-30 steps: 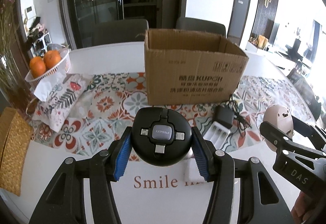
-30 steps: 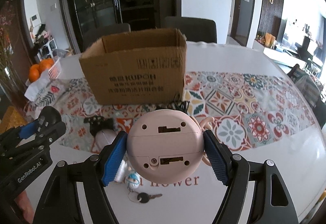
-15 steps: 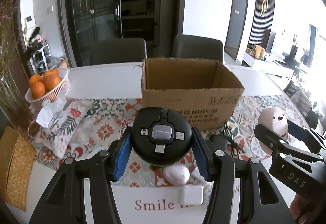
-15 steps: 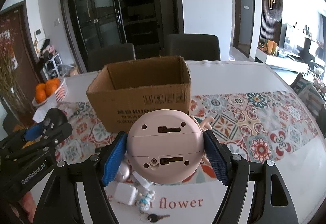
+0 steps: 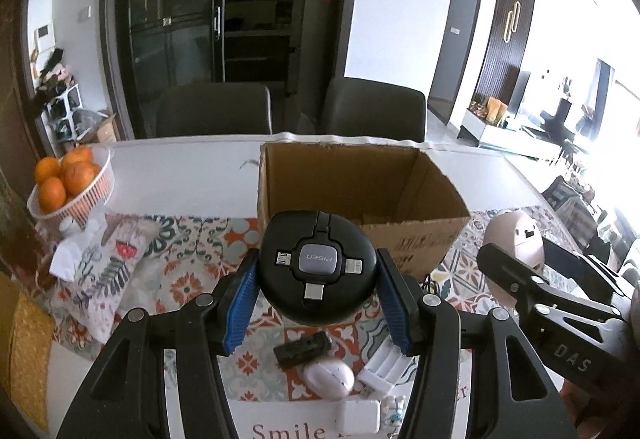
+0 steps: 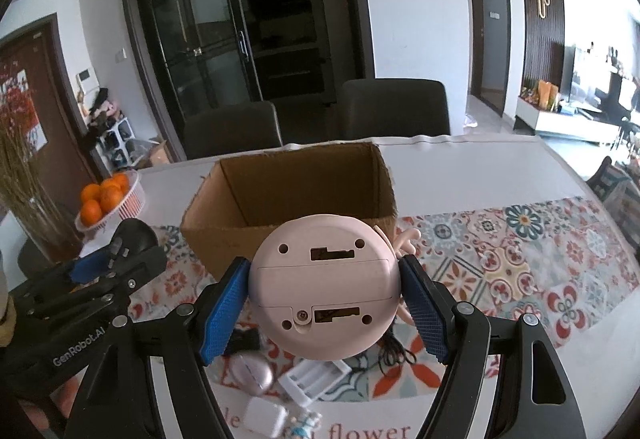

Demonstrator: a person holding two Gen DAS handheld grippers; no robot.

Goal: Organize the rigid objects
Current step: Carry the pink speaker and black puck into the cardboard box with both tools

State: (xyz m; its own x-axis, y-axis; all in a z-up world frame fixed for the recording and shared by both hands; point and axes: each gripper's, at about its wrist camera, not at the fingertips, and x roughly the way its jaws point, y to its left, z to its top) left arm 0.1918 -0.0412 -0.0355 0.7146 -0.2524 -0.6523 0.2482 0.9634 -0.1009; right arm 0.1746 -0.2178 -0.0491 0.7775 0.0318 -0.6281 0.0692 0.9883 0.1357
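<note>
My left gripper is shut on a round black multi-plug cable reel, held in the air in front of the open cardboard box. My right gripper is shut on a round pink toy, its underside facing the camera, just short of the same box. Each gripper shows at the edge of the other's view: the right one with the pink toy at the right, the left one with the reel at the left. The box looks empty inside.
Below the grippers on the patterned runner lie a black block, a white mouse, a white battery charger, a white adapter and a black cable. A basket of oranges and a floral pouch sit at the left. Two chairs stand behind the table.
Both grippers have risen and come closer to the box with their objects still held. The box's inside now shows, and the small items on the table lie farther below.
</note>
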